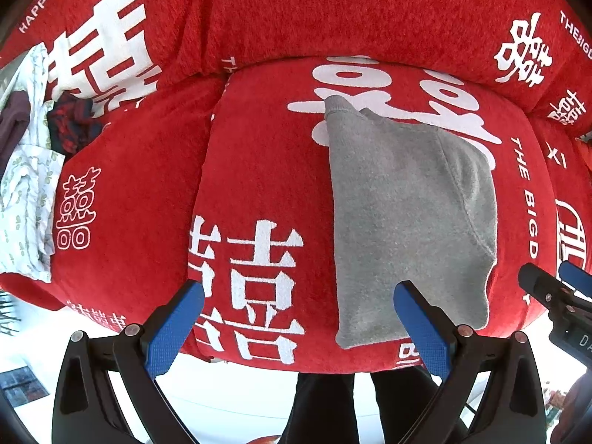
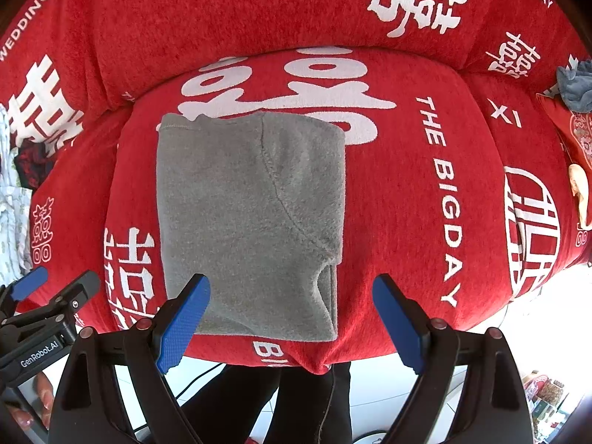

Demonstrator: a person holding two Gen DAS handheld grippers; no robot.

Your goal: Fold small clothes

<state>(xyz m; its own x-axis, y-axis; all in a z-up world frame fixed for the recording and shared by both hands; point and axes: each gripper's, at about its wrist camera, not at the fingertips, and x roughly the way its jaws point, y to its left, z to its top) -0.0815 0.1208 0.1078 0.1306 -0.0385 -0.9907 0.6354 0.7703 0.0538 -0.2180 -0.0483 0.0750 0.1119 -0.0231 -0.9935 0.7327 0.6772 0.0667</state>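
Both claws, left claw (image 1: 299,318) and right claw (image 2: 292,314), gape wide, empty, above the folded grey garment (image 2: 251,218).

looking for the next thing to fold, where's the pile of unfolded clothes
In the left wrist view, the pile of unfolded clothes sits at the far left on the red sofa cover, well left of the folded grey garment.

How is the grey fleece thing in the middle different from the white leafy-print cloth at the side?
The grey fleece garment is folded into a flat, neat rectangle; the white leaf-print cloth lies crumpled in a heap. The grey one is plain, the white one patterned. The grey one lies alone on the middle cushion; the white one sits beside other dark clothes at the far left. Both rest on the red sofa cover.
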